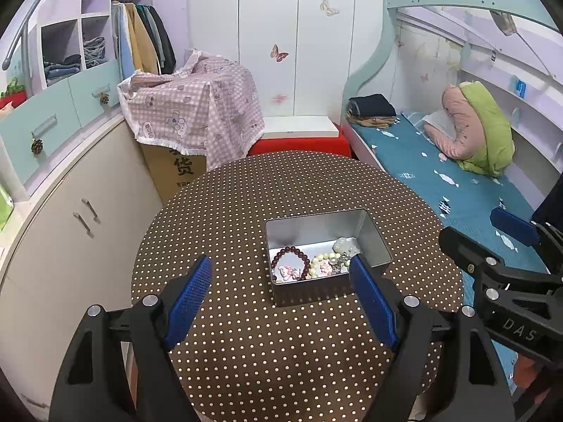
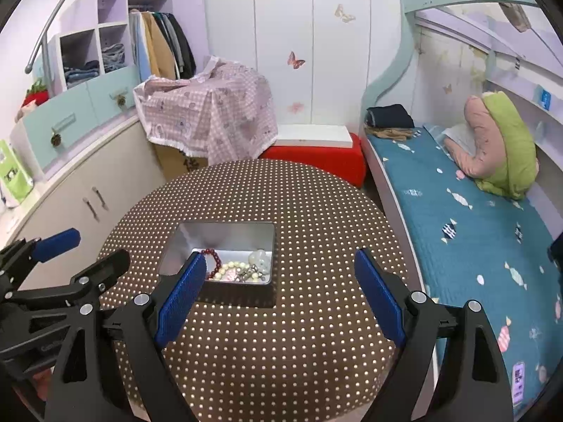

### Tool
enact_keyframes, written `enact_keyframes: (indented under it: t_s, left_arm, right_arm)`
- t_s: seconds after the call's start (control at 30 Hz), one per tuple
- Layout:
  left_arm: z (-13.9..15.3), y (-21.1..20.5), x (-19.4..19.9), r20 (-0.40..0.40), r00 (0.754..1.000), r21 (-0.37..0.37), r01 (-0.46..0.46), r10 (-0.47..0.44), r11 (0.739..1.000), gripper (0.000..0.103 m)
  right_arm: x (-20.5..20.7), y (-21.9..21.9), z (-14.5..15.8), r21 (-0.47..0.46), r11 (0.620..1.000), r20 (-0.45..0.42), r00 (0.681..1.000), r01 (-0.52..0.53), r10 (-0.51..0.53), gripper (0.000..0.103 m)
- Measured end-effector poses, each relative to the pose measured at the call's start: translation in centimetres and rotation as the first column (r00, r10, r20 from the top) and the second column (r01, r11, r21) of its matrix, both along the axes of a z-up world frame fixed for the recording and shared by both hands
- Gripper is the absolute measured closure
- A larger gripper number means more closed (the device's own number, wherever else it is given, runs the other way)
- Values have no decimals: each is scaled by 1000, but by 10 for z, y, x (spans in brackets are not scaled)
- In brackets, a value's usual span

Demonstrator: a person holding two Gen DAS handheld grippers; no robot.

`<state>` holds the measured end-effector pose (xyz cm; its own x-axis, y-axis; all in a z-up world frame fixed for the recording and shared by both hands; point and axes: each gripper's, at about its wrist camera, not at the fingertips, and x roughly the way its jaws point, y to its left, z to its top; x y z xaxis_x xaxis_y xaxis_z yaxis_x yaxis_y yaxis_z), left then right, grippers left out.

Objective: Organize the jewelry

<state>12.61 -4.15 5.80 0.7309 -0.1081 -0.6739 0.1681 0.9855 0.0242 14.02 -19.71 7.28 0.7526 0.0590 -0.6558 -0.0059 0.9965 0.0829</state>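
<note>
Fingers of the left gripper [image 1: 281,263] stood wide apart, blue ribbed pads empty, raised above the round brown table with cream polka dots [image 1: 246,190]. Right gripper [image 2: 281,260] likewise spread wide and held nothing, just beside the left one. Between and just beyond the pads sat the open rectangular silver metal tin [image 1: 376,242], resting on the table. Inside lay a dark red bead bracelet [image 1: 286,251], a pale cream bead bracelet [image 1: 325,256], a pale green carved pendant [image 1: 346,245] and small pink charms [image 1: 288,272], all crowded toward the near wall. Teal-sheeted bunk bed [image 2: 475,232] lay to the right.
</note>
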Motion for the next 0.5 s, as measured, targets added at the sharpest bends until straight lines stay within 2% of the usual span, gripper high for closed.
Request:
enact_keyframes:
  t_s: [0.5]
  left_arm:
    - [-2,0,-1,-32,999,0,3,-3,1000,25]
  right_arm:
    - [1,0,-10,21,1000,-30,999,17,-16,20]
